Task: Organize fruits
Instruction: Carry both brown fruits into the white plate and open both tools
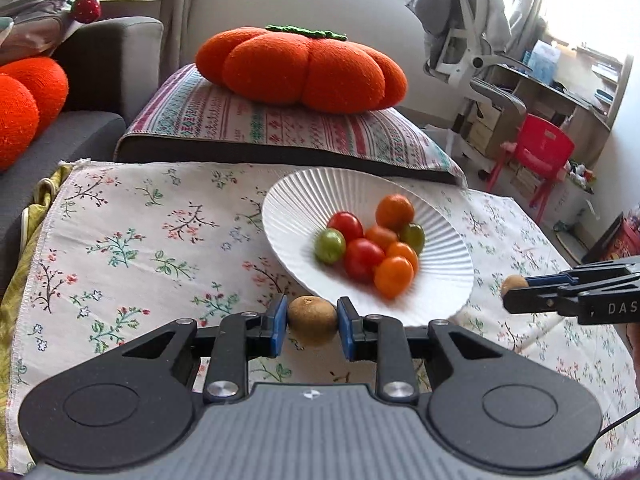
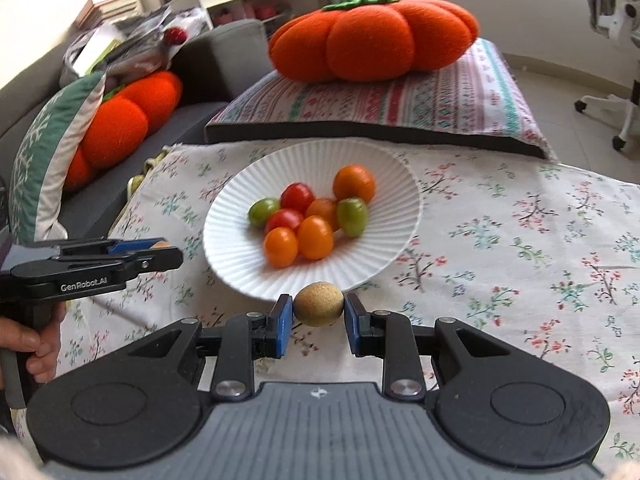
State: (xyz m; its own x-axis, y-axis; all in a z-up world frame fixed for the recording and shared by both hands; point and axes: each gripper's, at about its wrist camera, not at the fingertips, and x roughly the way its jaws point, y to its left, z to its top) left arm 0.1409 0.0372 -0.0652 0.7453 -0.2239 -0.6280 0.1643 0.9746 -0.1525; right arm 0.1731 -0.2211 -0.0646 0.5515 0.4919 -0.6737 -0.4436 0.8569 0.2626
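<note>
Both my grippers hold fruit near the white plate, mid-frame: left gripper clamped on a kiwi, right gripper on another kiwi — probably staged for adding beside the tomatoes.

left gripper gripping kiwi, plate beyond

The black two-finger left gripper has blue pads, silver screws, and a ribbed grey body.

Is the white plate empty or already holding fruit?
Holding fruit: the white plate carries eight small tomatoes, red, orange and green, clustered at its centre.
</note>
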